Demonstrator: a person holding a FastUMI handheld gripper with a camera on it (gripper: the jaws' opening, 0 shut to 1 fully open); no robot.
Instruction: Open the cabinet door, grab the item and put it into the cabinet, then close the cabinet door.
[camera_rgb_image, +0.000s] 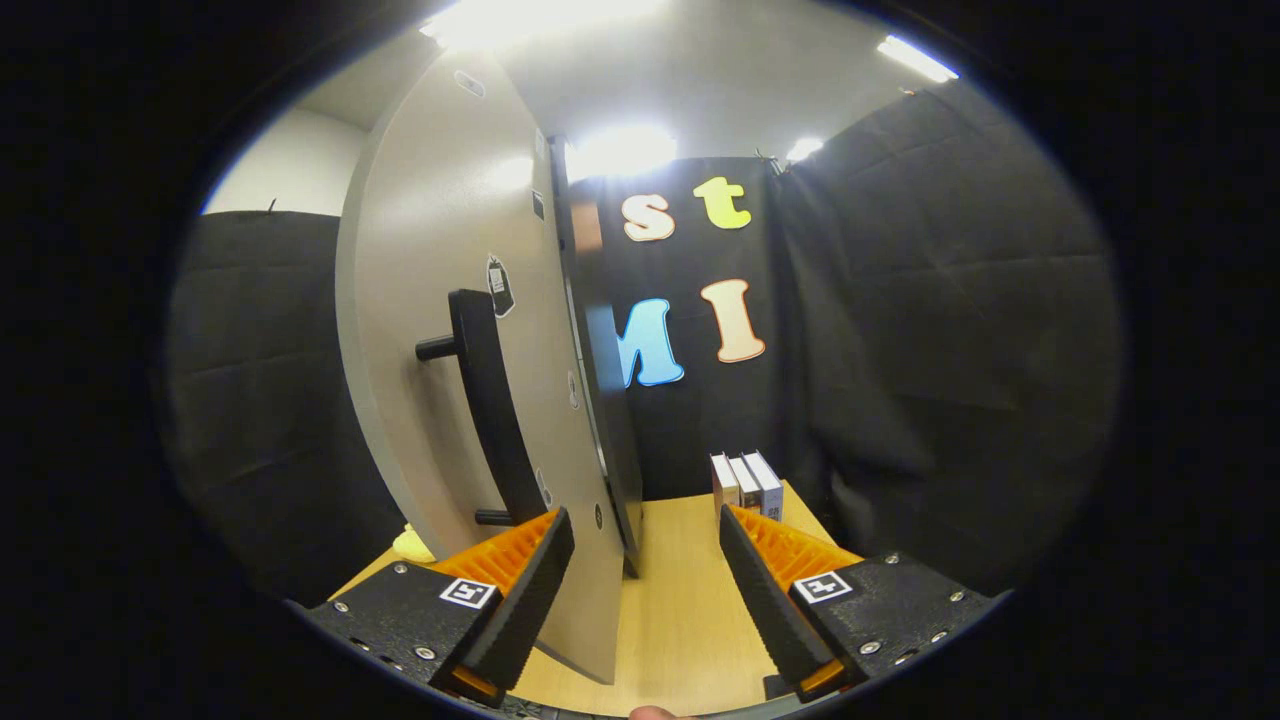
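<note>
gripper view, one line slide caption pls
Open gripper beside the grey cabinet door with black bar handle; small boxes wait on wooden table.

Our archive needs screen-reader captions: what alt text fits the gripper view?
The open gripper holds nothing, with the edge of a grey cabinet door and its black handle near one finger. Beyond the other finger, small boxes stand on the wooden table.

Boxes (746, 482) on wooden table (675, 590)

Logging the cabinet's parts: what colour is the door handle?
Black, a vertical bar handle on the beige cabinet door, seen in the gripper view.
</note>
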